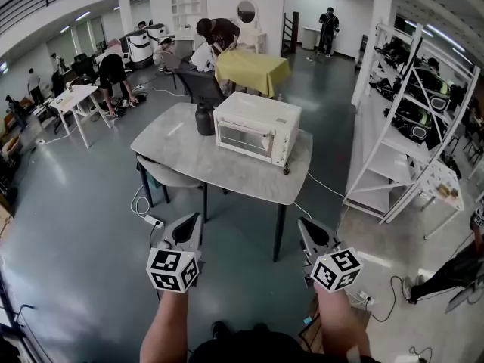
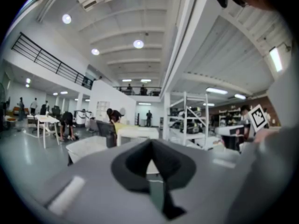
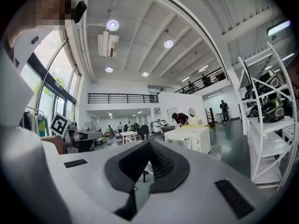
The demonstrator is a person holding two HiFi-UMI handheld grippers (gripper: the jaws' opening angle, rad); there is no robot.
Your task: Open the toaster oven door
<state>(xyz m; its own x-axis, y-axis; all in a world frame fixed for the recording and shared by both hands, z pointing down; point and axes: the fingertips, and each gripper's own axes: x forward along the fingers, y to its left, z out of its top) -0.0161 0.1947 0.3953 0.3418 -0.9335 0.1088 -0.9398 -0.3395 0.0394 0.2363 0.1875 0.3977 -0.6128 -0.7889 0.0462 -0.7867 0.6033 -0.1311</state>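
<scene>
**A:** Starting at the tools: the left gripper (image 1: 193, 219) has its jaws pressed together, tip to tip, with nothing pinched between them.

**B:** Same story on the right gripper (image 1: 304, 228): pads closed on each other and empty. Both are held out low, side by side and well apart, pointing toward the table (image 1: 185, 153).

**A:** And there's the target. The toaster oven (image 1: 261, 112) sits on the far right part of that grey tabletop, well away from both tools. Its glass door (image 1: 243, 138) faces us and is shut flat against the front.

**B:** Anything inside?

**A:** Hard to say. The glass is too small and dim from the head view, so I can't tell what the cavity holds.

**B:** Just left of the oven there's a dark jug (image 1: 204, 119), close beside its side wall. Its contents aren't visible either.

**A:** Between the tools and the table lies grey floor. A chair (image 1: 168, 175) is tucked under the table's left side, and a power strip (image 1: 154, 221) with its cable lies on the floor near the left gripper.

**B:** To the right stands a white shelving rack (image 1: 412, 138) loaded with dark gear. Behind the oven is a yellow-covered table (image 1: 253, 69), with a person bent over it.
</scene>
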